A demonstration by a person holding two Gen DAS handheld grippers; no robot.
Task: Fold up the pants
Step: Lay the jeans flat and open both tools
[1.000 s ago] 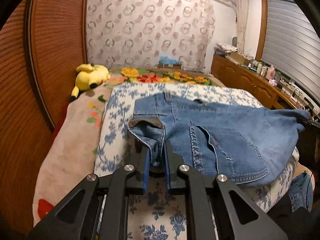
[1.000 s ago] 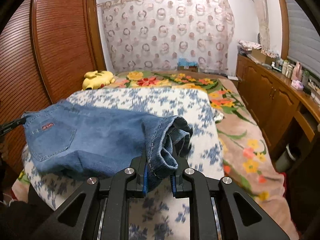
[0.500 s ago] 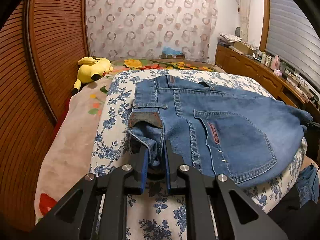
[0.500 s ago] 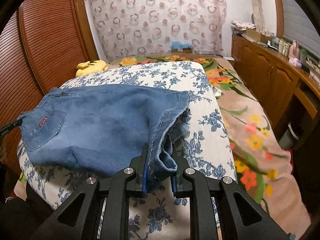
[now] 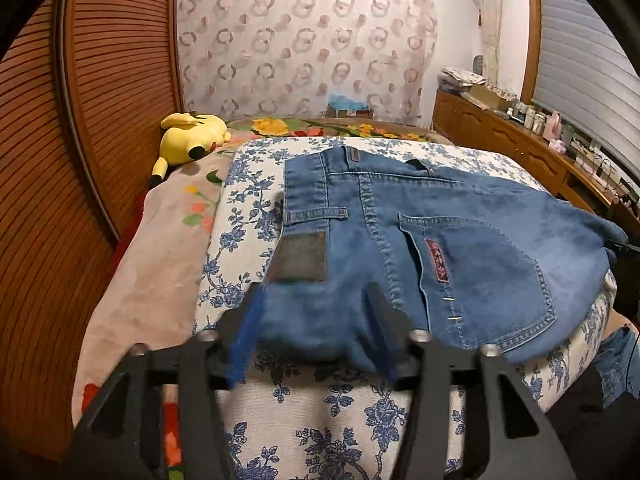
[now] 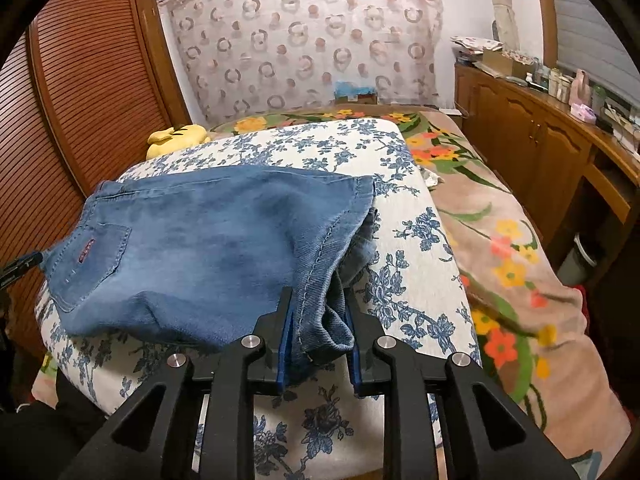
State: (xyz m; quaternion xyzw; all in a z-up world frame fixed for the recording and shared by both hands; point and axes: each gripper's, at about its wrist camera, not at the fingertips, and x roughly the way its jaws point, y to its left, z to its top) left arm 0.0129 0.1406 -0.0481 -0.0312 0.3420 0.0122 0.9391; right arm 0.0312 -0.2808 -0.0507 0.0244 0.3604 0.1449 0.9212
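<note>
Folded jeans (image 5: 460,248) lie on the floral cushion (image 5: 320,420): left gripper (image 5: 316,328), jaws just spread, frees the waistband corner, while right gripper (image 6: 318,336), jaws easing apart, loosely brackets the hem to lay the fold flat.

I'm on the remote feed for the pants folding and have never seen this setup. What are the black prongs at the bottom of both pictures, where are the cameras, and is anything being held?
There is no robot arm here: a person holds a two-finger gripper in each hand, and each gripper carries a wide-angle camera looking forward along its fingers. The black prongs are those fingers.

One picture comes from the left gripper, the other from the right gripper. Both look at the same blue jeans, lying folded on a blue-flowered cushion on top of a bed. A yellow plush toy lies further back.

The left gripper's jaws have just been opening and now stand wide around the waistband end, no longer pinching it. The right gripper's jaws have just been opening too; bunched denim at the other end sits between them, hardly gripped, if at all.
</note>
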